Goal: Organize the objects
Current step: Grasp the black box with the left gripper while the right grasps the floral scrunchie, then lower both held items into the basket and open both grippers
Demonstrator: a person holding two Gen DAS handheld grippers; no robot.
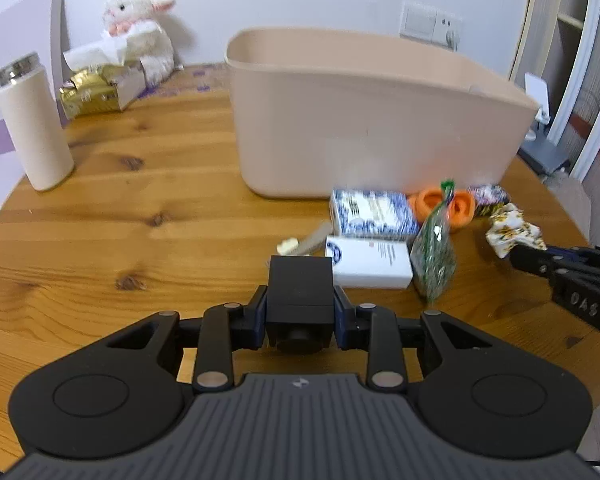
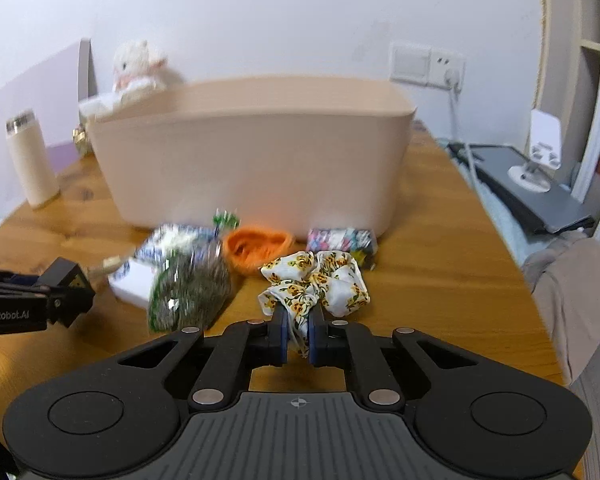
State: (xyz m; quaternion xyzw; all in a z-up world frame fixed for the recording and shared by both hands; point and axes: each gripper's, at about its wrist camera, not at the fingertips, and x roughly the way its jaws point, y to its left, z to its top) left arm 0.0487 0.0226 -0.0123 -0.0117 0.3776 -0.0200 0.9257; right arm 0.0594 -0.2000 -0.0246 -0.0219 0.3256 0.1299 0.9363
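Note:
A small black box (image 1: 300, 276) is clamped between the fingers of my left gripper (image 1: 300, 302), just above the wooden table (image 1: 140, 208). My right gripper (image 2: 298, 332) is shut on a white scrunchie with yellow flowers (image 2: 320, 280), which rests on the table. A beige plastic bin (image 1: 380, 120) stands behind a cluster: a blue-and-white box (image 1: 374, 212), a white box (image 1: 370, 262), a green bag (image 1: 434, 256), an orange knitted piece (image 2: 256, 246) and a patterned packet (image 2: 340, 240). The right gripper (image 1: 536, 258) enters the left wrist view from the right.
A beige flask (image 1: 32, 120) stands at the left. A white plush toy (image 1: 140, 28) and a gold packet (image 1: 92, 92) sit by the back wall. Right of the table lie a grey flat device (image 2: 532, 196) and a person's leg (image 2: 572, 300).

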